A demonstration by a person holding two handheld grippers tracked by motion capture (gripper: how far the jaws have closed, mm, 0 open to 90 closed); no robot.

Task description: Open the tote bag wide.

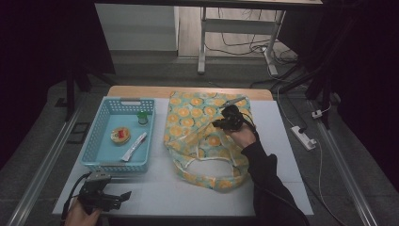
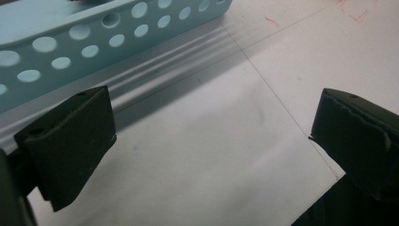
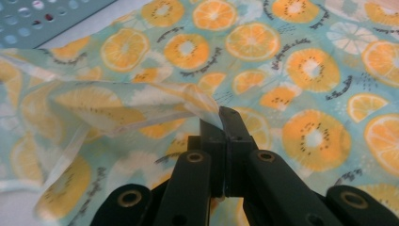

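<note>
Orange-print bag (image 3: 301,70) edge pinched between right tongs (image 3: 221,117).

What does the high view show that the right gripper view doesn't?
High view: the whole table, the items inside the blue basket (a small green-capped bottle, a round snack, a white packet), and the left gripper, jaws open near the table's front edge. Right gripper view: the right gripper shut on a lifted fold of the fruit-print bag. Both: bag, basket and right gripper.
</note>
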